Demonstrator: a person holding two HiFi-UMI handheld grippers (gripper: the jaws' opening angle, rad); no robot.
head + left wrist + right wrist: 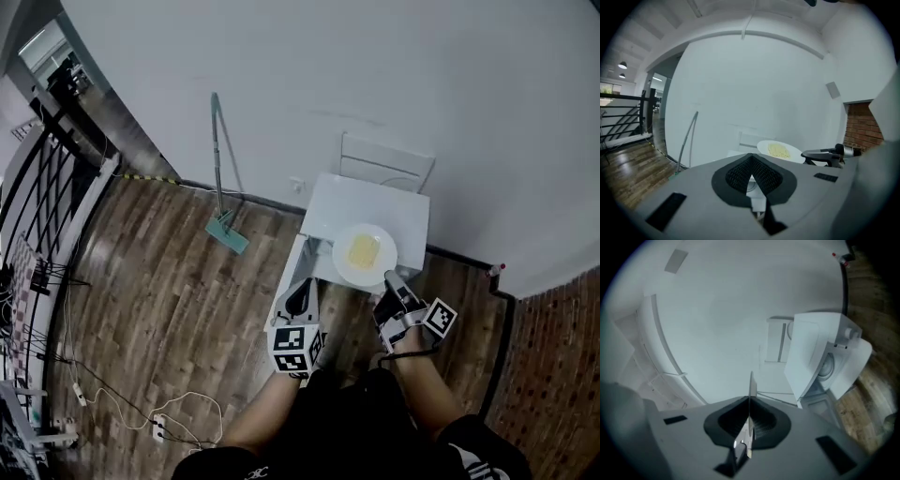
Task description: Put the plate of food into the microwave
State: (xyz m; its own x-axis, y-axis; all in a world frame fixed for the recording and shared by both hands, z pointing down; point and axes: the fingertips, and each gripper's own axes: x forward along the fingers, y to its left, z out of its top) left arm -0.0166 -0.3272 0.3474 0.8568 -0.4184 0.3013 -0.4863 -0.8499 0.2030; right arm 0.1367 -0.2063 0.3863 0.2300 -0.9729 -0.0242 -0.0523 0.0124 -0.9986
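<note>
The plate (386, 246) is held in the air over the front edge of the white microwave (375, 199), pinched at its near rim by the right tongs (389, 279). These tongs are closed on the thin edge, which is seen edge-on between their pads in the right gripper view. The left tongs (302, 292) are closed tip to tip with nothing between them, and are carried low beside what appears to be the microwave's open door (292, 267). The plate is judged to be stiff, smooth and breakable, probably ceramic, and fairly heavy for a grip on one side. Sag and slipping at the rim are therefore to be expected, and a deep, firm bite on the rim is called for. The yellow food (364, 251) lies flat in the middle and looks loose, so the plate is best kept level to stop it sliding off. The cavity is faintly seen in the right gripper view, and the plate would have to be lowered and passed in beside the door. The door and the left tongs are the likeliest things to be struck. A mop (219, 159) is leaned against the wall well to the left. A white panel (386, 164) stands behind the microwave, and cables (112, 398) are strewn on the wooden floor (187, 309), all clear of the path. What the microwave stands on cannot be made out.
</note>
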